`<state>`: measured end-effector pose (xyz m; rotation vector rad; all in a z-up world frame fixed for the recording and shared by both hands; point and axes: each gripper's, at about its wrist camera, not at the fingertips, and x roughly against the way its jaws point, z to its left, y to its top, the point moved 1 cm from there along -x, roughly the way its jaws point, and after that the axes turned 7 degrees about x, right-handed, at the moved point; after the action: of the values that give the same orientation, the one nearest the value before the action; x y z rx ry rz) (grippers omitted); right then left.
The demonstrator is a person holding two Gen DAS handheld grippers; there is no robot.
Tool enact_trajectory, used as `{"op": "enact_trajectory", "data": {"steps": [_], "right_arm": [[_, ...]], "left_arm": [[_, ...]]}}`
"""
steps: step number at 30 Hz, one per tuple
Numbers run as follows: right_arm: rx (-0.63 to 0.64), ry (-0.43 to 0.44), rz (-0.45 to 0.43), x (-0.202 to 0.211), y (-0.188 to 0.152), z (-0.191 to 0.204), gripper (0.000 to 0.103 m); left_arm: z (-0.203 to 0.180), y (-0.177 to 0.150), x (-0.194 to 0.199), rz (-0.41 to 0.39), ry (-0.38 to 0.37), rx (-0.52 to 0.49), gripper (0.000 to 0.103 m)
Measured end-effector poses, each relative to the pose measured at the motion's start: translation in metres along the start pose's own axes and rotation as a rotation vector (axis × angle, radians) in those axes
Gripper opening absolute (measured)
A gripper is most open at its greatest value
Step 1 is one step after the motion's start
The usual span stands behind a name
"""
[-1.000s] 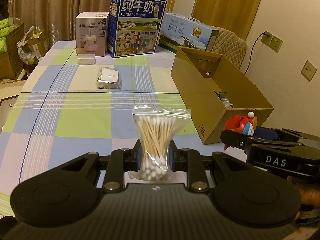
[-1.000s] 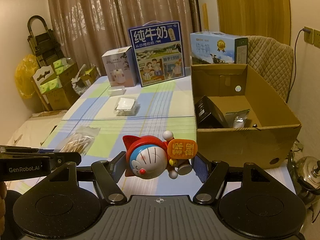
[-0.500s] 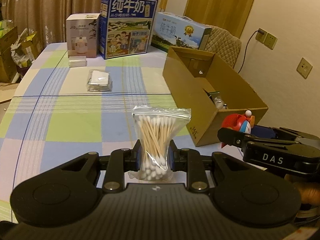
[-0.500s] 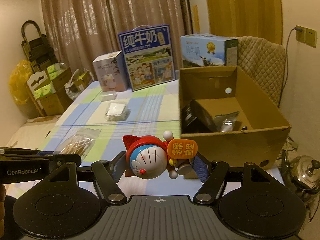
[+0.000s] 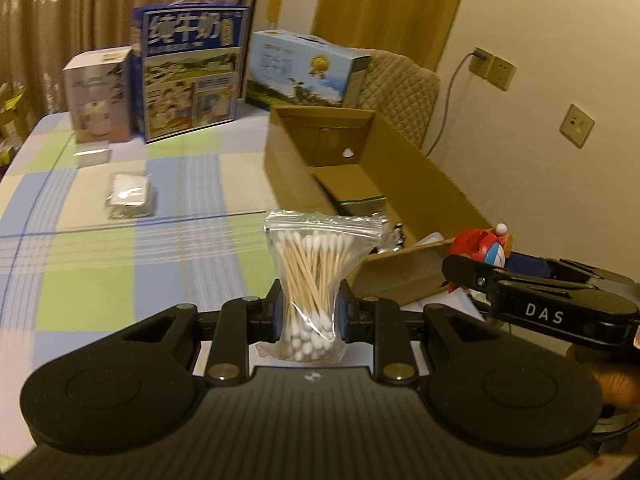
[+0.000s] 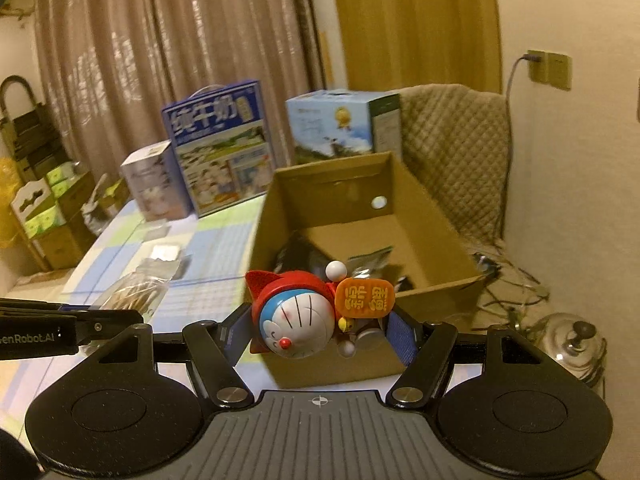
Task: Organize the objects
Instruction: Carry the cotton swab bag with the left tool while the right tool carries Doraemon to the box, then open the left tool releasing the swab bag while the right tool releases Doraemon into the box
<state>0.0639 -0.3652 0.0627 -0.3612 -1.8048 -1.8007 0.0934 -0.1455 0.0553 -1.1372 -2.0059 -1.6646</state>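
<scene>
Checked table (image 5: pixel 100 272) carries an open cardboard box (image 5: pixel 420 184) on its right side, dark and silvery items inside, too blurred to name. Behind it, blue milk carton (image 5: pixel 192 80) reading "纯牛奶", a lighter blue carton (image 5: pixel 304 70), a white box (image 5: pixel 98 96). A clear case (image 5: pixel 130 200) lies mid-table. Left gripper (image 5: pixel 308 316) clamped on a swab bag (image 5: pixel 316 280), upright, zip seal on top, held above the table just left of the box. Right gripper (image 6: pixel 320 332), marked "DAS", closed on a Doraemon toy (image 6: pixel 296 316) lying sideways with an orange plaque of unreadable characters, at the box's near wall. Left gripper's side reads "GenRobot.AI".
</scene>
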Motion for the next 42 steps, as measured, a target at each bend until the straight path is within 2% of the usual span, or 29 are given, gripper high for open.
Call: {"op": "enact_trajectory", "data": {"steps": [17,30,42], "right_arm": [[-0.026,-0.046,-0.003,-0.013,0.014,-0.054,0.067],[0.012,-0.055,-0.009,-0.037,0.036,-0.062,0.067],[-0.009,-0.078,-0.02,-0.063,0.058,-0.083,0.067]], "left_arm": [[-0.057,0.036,-0.048,0.015,-0.057,-0.073,0.021],[-0.066,0.053,-0.077,0.035,-0.071,-0.089,0.021],[-0.075,0.079,-0.113,0.039,-0.088,-0.104,0.022]]}}
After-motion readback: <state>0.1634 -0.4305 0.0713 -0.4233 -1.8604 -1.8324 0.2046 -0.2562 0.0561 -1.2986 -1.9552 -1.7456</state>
